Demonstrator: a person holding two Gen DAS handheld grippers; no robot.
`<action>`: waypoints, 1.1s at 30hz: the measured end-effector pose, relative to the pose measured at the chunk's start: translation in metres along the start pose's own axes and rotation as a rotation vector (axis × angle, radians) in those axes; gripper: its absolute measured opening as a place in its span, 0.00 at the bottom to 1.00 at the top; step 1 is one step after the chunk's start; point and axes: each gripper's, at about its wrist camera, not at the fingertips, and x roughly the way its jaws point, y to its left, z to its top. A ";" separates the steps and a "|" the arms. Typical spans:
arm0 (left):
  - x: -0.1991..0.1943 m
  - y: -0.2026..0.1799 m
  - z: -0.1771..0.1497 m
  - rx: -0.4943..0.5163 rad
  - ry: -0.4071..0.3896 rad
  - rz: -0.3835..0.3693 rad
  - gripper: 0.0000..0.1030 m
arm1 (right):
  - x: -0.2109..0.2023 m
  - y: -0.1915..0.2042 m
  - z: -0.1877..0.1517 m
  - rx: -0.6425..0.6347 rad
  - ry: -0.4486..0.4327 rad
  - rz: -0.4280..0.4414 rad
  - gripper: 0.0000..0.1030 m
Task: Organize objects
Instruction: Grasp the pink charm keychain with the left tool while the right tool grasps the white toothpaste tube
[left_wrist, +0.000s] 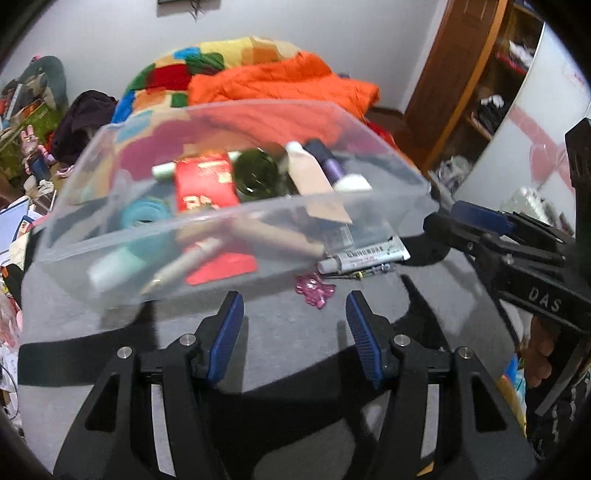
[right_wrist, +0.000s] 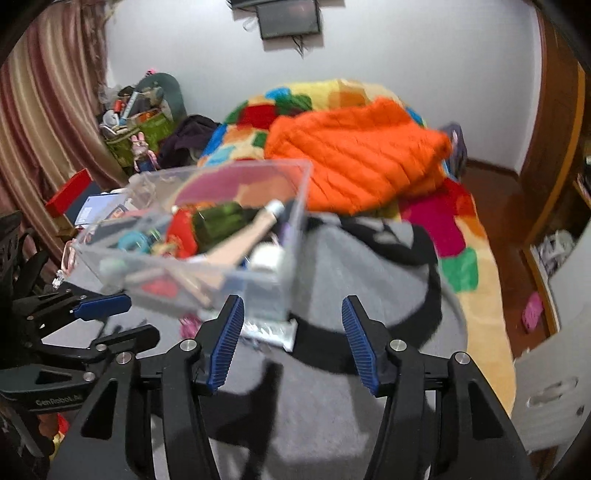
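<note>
clear plastic bin (left_wrist: 229, 236), rectangular w/ thin see-through walls, sat on a flat grey felt-like mat (left_wrist: 288, 332). inside: a dark green glass bottle (left_wrist: 256, 177), a red carton (left_wrist: 205, 182), a beige tube (left_wrist: 308, 171), a teal tape roll (left_wrist: 144, 212), jumbled. a white squeeze tube (left_wrist: 364, 254) and a pink glittery piece (left_wrist: 314, 290) lay on the mat just outside the bin's near wall. left gripper (left_wrist: 293, 332) was apart, jaws empty, just short of the bin. right gripper (right_wrist: 291, 336) also stood parted, nothing between its ribbed blue pads (right_wrist: 225, 339), near the bin's corner.
</note>
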 end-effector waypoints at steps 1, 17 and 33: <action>0.006 -0.003 0.001 0.007 0.011 0.004 0.56 | 0.003 -0.003 -0.003 0.005 0.008 0.001 0.50; 0.024 -0.006 0.000 0.020 0.033 0.027 0.29 | 0.042 0.002 -0.012 0.032 0.075 0.081 0.44; -0.026 0.054 -0.048 -0.085 0.000 0.079 0.29 | 0.014 0.034 -0.039 -0.108 0.148 0.240 0.15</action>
